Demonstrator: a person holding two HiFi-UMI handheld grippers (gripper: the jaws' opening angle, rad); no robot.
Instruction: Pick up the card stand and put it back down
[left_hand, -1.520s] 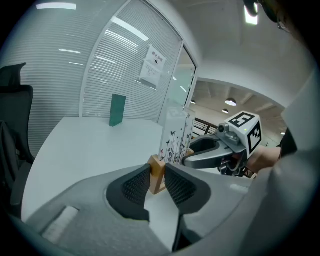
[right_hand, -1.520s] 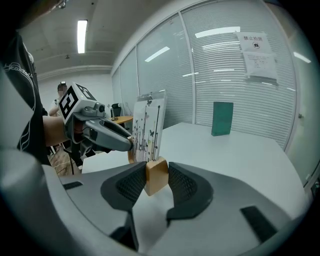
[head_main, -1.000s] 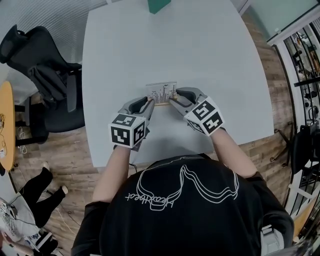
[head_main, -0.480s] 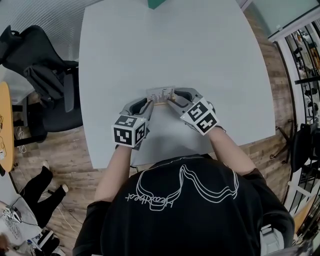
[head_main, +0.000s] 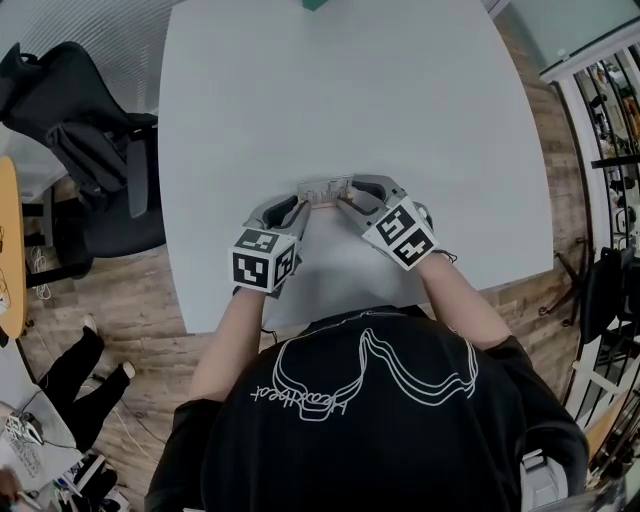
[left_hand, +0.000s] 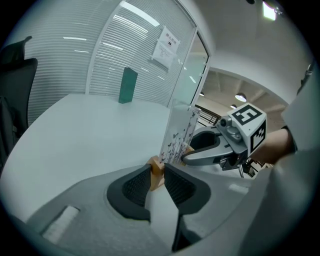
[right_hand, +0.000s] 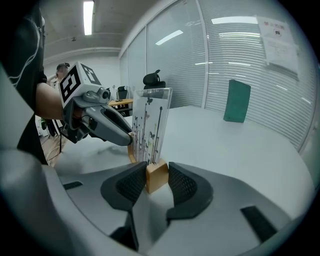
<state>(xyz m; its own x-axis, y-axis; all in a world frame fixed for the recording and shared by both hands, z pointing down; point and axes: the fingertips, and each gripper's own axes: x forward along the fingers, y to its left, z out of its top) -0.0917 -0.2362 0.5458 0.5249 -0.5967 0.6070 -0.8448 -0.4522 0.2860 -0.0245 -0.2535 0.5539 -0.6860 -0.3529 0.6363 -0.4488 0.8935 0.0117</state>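
Note:
The card stand is a clear upright panel printed with dark stems and butterflies, set in a small wooden base. It is low over the white table, just in front of me; whether the base touches the tabletop I cannot tell. My left gripper is shut on the base's left end, and the wood sits between its black pads. My right gripper is shut on the right end, where the wooden block is pinched between its pads. The panel stands upright between the two grippers.
A green box stands at the table's far edge, well beyond the stand. A black office chair is left of the table. Someone's legs show on the wooden floor at lower left. Shelving lines the right side.
Both grippers have sunk toward the tabletop with the card stand still pinched between them. The stand stays upright.

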